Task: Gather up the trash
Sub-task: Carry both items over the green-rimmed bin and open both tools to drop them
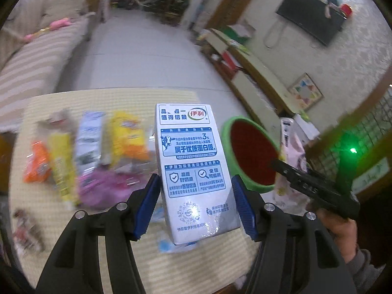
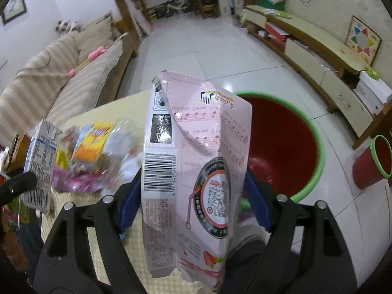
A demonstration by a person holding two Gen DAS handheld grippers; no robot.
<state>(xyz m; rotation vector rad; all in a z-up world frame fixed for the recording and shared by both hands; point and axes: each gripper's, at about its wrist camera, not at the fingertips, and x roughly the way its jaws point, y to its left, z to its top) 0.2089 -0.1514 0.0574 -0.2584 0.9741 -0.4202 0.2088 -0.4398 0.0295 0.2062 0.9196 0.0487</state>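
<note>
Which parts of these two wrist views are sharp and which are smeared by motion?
Left wrist view: the milk carton held in the left gripper is crisp and its print is readable; the wrappers on the table behind are streaked. Right wrist view: the pink carton is sharp, the wrappers are smeared, and the red bin is fairly clear.

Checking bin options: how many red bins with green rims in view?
2. A big bin on the floor beside the table, and a smaller bin tipped over, further right. Others may be out of frame.
</note>
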